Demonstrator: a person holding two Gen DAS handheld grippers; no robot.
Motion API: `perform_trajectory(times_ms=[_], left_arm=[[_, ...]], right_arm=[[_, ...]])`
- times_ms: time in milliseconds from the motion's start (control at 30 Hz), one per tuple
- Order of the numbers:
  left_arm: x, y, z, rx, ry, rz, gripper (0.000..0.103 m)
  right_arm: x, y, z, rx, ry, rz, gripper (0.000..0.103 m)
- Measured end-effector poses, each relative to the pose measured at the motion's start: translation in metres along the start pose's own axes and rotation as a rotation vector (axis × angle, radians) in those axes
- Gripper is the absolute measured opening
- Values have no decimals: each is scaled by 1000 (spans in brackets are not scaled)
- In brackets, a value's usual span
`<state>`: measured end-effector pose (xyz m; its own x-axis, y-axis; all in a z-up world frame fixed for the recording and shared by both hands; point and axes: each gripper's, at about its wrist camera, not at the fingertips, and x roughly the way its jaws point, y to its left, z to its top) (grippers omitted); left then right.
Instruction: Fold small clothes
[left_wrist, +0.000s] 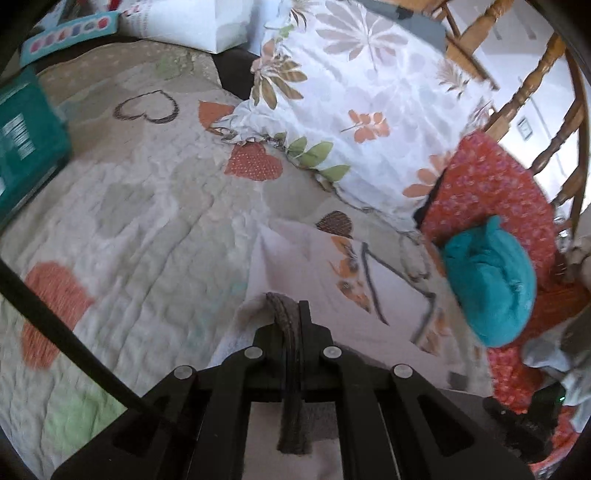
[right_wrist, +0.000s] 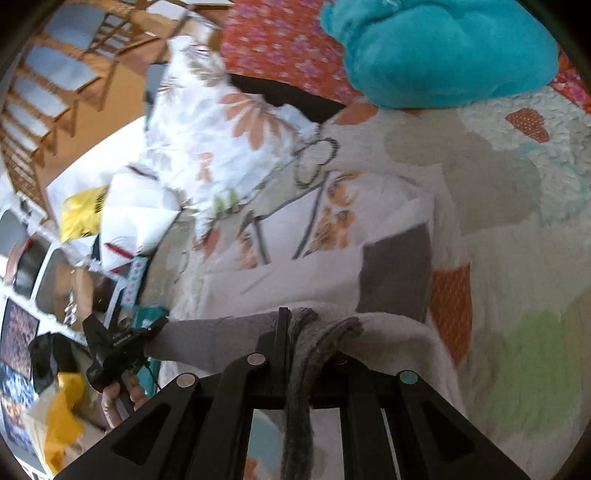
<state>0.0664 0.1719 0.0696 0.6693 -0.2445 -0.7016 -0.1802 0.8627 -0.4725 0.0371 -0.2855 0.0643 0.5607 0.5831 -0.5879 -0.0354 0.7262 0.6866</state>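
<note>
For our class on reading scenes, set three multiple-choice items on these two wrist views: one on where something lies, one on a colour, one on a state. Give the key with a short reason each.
1. Where does the bundled cloth lie?
A. On the red flowered fabric
B. Inside the green box
C. On the wooden chair

2. What colour is that bundled cloth?
A. Yellow
B. Teal
C. Black

3. How does the left gripper stand?
A. Wide open above the quilt
B. Shut on nothing
C. Shut on the edge of the pale printed garment

Key: 1 A, it rests on the red flowered fabric beside the floral pillow. 2 B, it shows teal in both views. 3 C, the garment's grey trim is pinched between its jaws; the right gripper pinches the garment likewise.
</note>
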Motion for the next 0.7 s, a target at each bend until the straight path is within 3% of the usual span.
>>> perform_trajectory(times_ms=[200,300,333,367,433,467,500,700], left_arm=[[46,-17,23,22,26,32,4],[61,-22,35,20,17,48,7],[63,-21,38,6,12,52,10],[65,-19,42,-13,11,49,19],[60,-13,47,-51,-21,64,42],[54,-10,49,-74,-52,79,55],[50,-8,50,-90,-71,83,61],[32,-4,47,-77,-58,75,62]], right_arm=[[47,-22,45,-1,44,-39,7],[66,-31,66,-1,22,-50,10],[68,-34,73,-5,-3,-72,20],[69,-36,77,-14,-27,-110,43],[63,-36,83,-59,-111,-208,70],[61,-35,84,-71,-124,-227,70],[60,-35,85,-82,-122,-238,70],[41,-23,79,-137,-130,-239,70]])
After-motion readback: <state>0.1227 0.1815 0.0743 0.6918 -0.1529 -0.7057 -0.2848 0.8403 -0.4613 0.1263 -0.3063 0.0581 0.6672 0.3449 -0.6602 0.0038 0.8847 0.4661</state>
